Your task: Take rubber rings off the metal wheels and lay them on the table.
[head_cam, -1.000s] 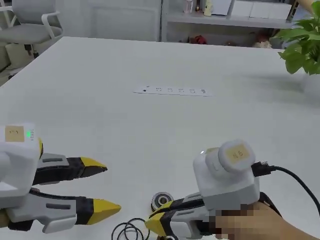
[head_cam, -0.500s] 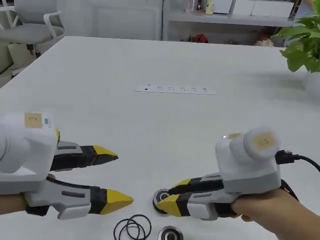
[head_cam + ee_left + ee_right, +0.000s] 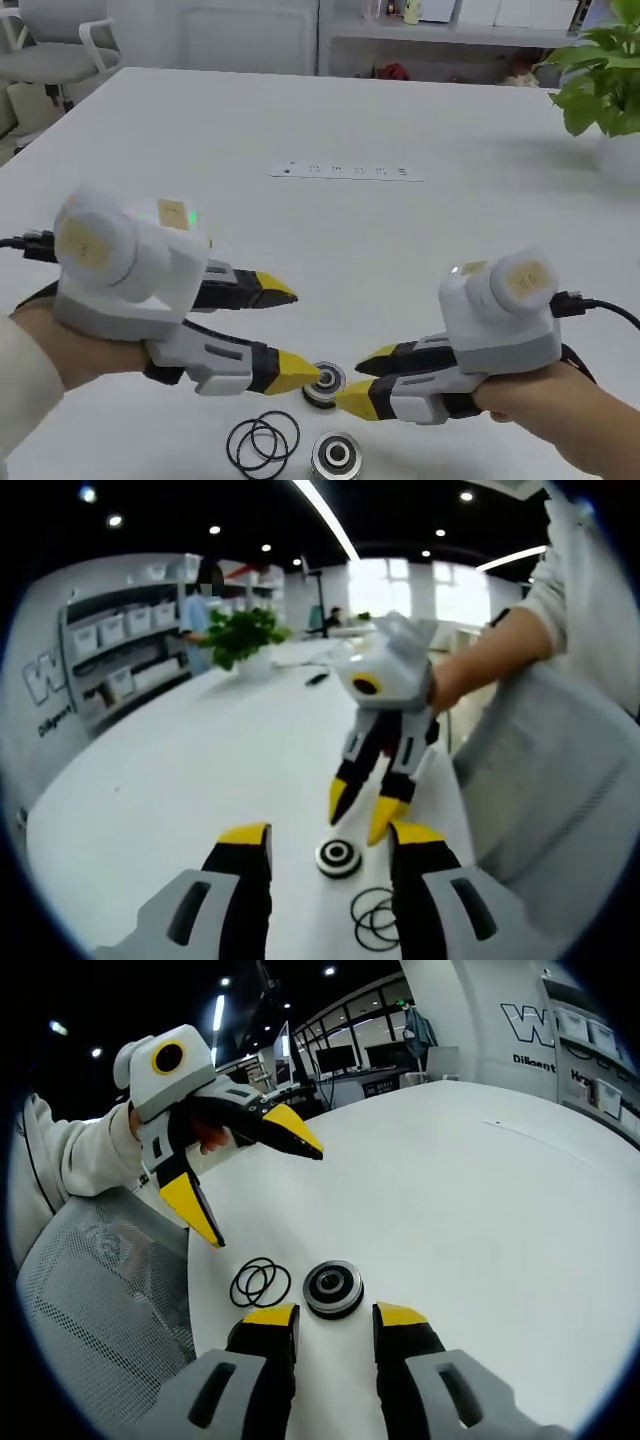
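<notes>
A: Where's the wheel (image 3: pixel 323 383)?
B: Flat on the white surface (image 3: pixel 400 250), between both tips; dark rim, shiny hub (a second wheel (image 3: pixel 337 455) lies nearer). Thin black rings (image 3: pixel 263 440) lie beside it.
A: Fingers?
B: On the left gripper (image 3: pixel 305 337) and right gripper (image 3: pixel 350 383), both pairs apart.

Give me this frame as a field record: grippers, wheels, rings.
left gripper: open, lower tip at far wheel
right gripper: open, tips at the same wheel from the opposite side
far wheel: flat on table, between the two grippers, not clamped
near wheel: flat on table, apart from both grippers
rings: loose overlapping pile on table, beside near wheel
progress: far wheel's rim looks dark, so likely ring still on
</notes>
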### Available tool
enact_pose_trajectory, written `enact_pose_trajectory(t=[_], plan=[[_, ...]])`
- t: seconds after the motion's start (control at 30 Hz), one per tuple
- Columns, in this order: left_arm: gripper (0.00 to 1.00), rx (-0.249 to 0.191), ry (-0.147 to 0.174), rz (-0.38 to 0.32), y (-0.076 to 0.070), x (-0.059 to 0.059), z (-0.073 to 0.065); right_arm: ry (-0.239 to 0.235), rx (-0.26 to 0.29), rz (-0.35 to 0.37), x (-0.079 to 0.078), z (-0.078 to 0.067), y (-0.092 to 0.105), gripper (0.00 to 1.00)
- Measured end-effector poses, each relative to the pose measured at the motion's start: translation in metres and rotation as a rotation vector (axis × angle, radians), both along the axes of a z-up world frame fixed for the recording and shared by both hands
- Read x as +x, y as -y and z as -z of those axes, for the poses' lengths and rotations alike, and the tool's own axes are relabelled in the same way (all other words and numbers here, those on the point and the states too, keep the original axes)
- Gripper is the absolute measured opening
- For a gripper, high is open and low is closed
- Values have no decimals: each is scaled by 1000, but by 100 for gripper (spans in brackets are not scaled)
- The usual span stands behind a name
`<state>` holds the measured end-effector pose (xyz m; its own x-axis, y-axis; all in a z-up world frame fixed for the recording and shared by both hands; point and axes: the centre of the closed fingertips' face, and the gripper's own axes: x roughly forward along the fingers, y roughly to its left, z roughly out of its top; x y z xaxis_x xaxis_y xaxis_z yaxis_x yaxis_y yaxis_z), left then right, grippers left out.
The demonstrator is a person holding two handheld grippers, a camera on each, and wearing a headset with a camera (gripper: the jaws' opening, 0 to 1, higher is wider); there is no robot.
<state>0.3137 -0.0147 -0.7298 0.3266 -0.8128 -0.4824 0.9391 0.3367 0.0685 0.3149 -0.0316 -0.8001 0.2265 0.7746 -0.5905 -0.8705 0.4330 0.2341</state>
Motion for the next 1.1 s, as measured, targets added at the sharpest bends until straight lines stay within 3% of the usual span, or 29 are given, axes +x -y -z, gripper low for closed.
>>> enact_pose_trajectory(t=[0.2, 0.4, 0.6, 0.8, 0.9, 1.0, 1.1], plan=[[39, 37, -13, 27, 9, 2, 21, -2, 11, 4, 2, 0, -2, 25], [30, 85, -27, -13, 4, 12, 44, -6, -1, -16, 1, 8, -5, 23], [26, 69, -53, -26, 6, 12, 51, 24, -14, -33, 1, 11, -9, 20], [19, 105, -49, -8, 11, 7, 64, 55, -30, -55, -1, 12, -9, 16], [16, 95, -59, -16, 12, 7, 63, 64, -37, -53, -1, 13, -6, 9], [15, 102, -42, -14, 13, 6, 62, 84, -45, -49, 1, 12, -4, 3], [15, 101, -45, -20, 12, 7, 63, 89, -48, -55, 0, 12, -4, 1]])
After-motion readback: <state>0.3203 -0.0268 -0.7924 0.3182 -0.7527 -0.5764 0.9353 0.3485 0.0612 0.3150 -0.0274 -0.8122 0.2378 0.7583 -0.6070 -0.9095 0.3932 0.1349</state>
